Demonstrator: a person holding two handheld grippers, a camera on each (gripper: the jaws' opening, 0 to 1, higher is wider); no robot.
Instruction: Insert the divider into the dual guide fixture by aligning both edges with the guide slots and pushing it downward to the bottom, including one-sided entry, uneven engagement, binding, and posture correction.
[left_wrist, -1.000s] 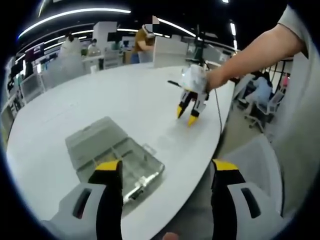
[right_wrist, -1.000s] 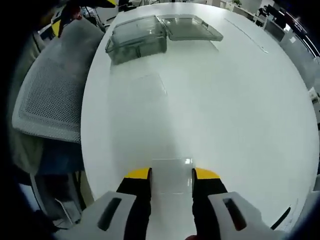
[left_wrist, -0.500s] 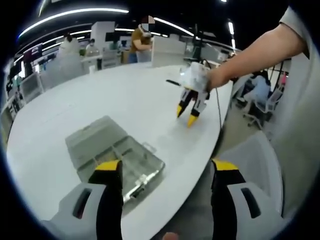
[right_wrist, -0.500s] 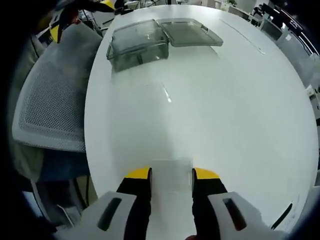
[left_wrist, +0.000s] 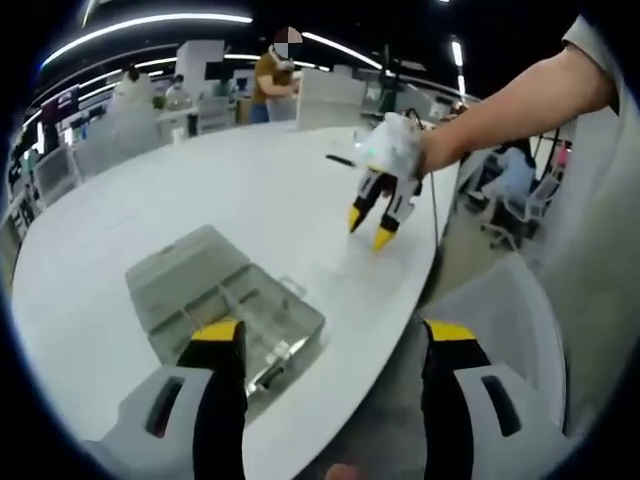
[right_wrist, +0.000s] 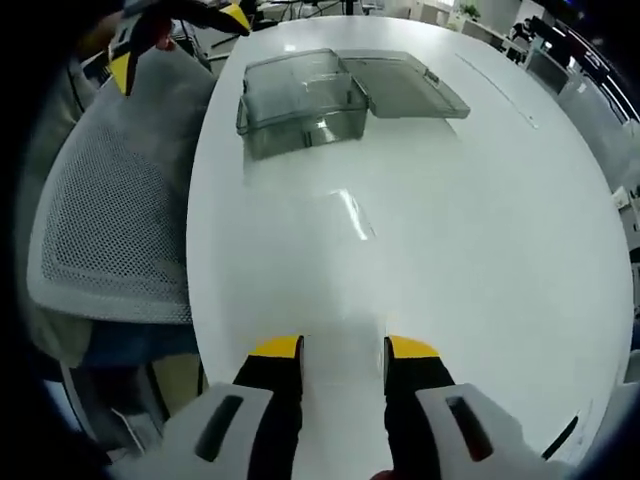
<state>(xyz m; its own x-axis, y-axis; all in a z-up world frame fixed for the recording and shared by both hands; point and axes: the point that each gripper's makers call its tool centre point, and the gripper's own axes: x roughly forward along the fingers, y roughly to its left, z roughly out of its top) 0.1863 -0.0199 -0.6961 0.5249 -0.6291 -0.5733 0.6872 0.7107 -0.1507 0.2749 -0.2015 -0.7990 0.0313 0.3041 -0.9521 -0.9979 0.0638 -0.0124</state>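
My left gripper (left_wrist: 330, 340) hangs with its jaws spread wide and nothing between them, at the near rim of the white table (left_wrist: 200, 190). Just beyond its left jaw sits the clear plastic organizer box (left_wrist: 225, 305), lid thrown open on the far side, its long side running across the table edge. I take this box for the guide fixture; its inner walls show as faint lines, and I cannot make out the slots themselves. My left gripper is by far the nearer of the two to it.

To the right and farther off, my right gripper (left_wrist: 375, 220) is poised over the table near its right edge, tips pointing down.

In the right gripper view the same box (right_wrist: 300, 105) lies far ahead and a little left, its flat lid (right_wrist: 405, 85) open to the right, with a broad stretch of bare table between. A grey mesh chair (right_wrist: 110, 210) stands left of the table. My right gripper's (right_wrist: 342, 352) jaws stand a narrow gap apart, and a pale, glassy sheet seems to sit between them, likely the clear divider (right_wrist: 342, 350), though it blends with the tabletop, so I cannot tell for sure that I'm pinching it. If so, the coming move is a long carry forward and left to the box
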